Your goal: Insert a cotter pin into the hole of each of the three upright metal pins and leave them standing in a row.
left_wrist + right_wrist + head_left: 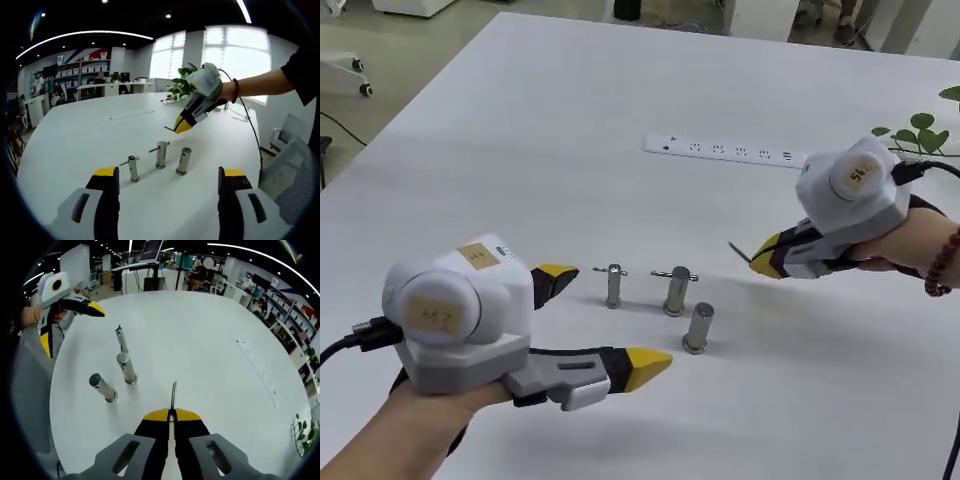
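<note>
A white desk [520,150] carries three upright metal pins close together. The left pin [614,287] and the middle pin [676,291] each have a thin cotter pin lying crosswise through the top. The third pin [698,328] stands just beside the middle one, nearer the person and out of line with the other two, and its top is bare. Its hole is too small to make out. The left tongs [169,175] are spread wide and low over the desk, with all three pins in front of the gap between their yellow tips. The right tongs [171,415] are pressed together on a loose cotter pin [173,395], which sticks out forward from the tips. Its gripped end is hidden between them. Bare desk lies between this cotter pin and the pins. Farther back a white power strip [725,150] lies flat, well apart from the pins. A leafy plant [920,135] is cut off at the right edge.
</note>
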A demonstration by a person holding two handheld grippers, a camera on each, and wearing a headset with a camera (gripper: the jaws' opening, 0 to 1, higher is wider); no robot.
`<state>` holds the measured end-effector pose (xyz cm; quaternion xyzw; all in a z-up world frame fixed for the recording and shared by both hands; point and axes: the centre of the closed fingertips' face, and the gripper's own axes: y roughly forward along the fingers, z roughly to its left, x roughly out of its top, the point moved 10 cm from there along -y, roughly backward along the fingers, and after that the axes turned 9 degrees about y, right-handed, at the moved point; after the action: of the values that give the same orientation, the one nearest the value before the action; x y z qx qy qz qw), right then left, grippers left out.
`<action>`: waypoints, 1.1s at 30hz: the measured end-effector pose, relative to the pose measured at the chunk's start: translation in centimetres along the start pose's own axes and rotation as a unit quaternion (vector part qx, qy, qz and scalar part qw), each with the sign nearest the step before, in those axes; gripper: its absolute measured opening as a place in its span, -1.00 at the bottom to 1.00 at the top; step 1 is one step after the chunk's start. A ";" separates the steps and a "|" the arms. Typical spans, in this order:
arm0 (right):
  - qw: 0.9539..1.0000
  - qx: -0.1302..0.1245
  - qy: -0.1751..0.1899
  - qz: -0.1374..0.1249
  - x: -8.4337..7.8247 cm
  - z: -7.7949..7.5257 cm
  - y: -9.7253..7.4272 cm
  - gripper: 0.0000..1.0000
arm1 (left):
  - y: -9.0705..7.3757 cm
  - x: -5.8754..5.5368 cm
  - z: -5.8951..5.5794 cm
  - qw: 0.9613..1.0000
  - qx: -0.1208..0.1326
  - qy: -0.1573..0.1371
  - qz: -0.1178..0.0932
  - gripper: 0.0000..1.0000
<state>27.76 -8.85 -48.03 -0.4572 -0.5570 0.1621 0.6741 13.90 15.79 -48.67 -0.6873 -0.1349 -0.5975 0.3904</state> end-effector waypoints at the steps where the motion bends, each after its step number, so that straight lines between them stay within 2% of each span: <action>1: 1.000 0.001 -0.004 -0.005 0.1 0.4 -0.3 -1.00 | 0.0 0.0 -0.1 1.000 -0.003 -0.002 0.000 0.52; 9: 0.999 0.012 -0.032 -0.035 1.1 2.7 -1.7 -1.00 | 0.2 0.8 -0.3 1.000 -0.021 -0.011 -0.002 0.26; 18: 0.995 0.031 -0.068 -0.072 2.2 5.5 -2.9 -1.00 | 0.3 1.6 -0.5 0.999 -0.036 -0.029 -0.002 0.05; 22: 0.993 0.041 -0.074 -0.079 2.4 6.5 -3.1 -1.00 | 0.4 1.7 -0.5 0.997 -0.048 -0.052 0.013 -0.05; 24: 0.992 0.047 -0.076 -0.087 2.5 7.1 -3.2 -1.00 | 0.4 1.8 -0.6 0.997 -0.054 -0.059 0.012 -0.11; 28: 0.990 0.054 -0.087 -0.093 2.5 8.0 -3.3 -1.00 | 0.5 2.0 -0.7 0.996 -0.060 -0.060 0.016 -0.18; 33: 0.986 0.069 -0.115 -0.096 2.4 9.3 -3.2 -1.00 | 0.8 2.1 -0.9 0.994 -0.075 -0.074 0.020 -0.40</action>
<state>19.30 -4.72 -44.41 -0.3320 -0.6597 0.1862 0.6480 14.35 14.02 -47.03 -0.7595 -0.1043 -0.5453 0.3389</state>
